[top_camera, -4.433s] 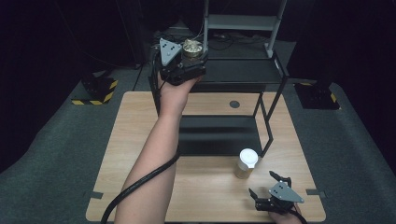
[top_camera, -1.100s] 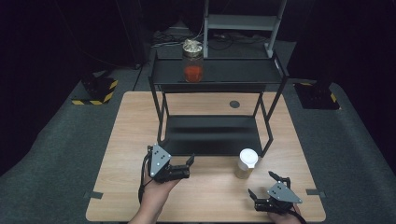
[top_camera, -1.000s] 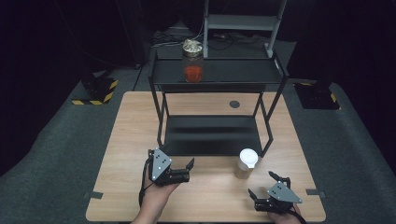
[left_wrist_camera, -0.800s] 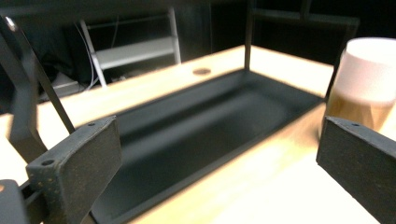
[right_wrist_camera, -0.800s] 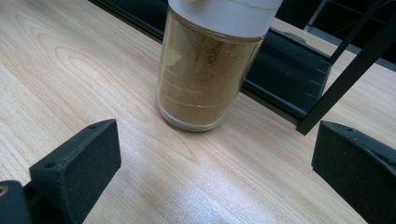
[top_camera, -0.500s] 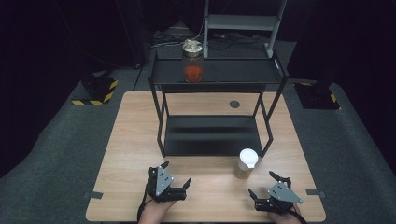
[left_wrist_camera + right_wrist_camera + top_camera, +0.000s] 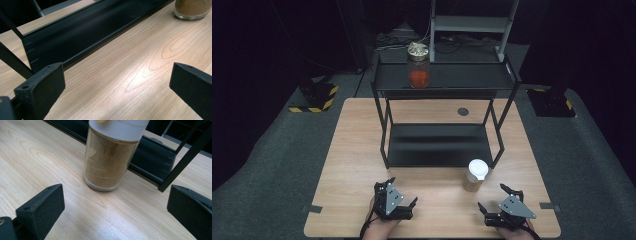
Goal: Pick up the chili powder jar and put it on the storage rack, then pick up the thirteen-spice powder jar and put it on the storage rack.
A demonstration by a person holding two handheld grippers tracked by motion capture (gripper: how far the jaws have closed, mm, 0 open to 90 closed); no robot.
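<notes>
work looks half done: red jar (image 7: pixel 418 71) stands on the rack (image 7: pixel 447 76); spice jar (image 7: pixel 112 157) waits on the table before the spread, empty right gripper (image 7: pixel 113 215); left gripper (image 7: pixel 117 92) also spread, empty.

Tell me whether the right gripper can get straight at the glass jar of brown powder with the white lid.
Probably yes. The right gripper stands open, facing the glass jar of brown powder with the white lid, which stands upright on the wooden table; bare wood lies between them. The black metal shelf rack stands behind the jar.
</notes>
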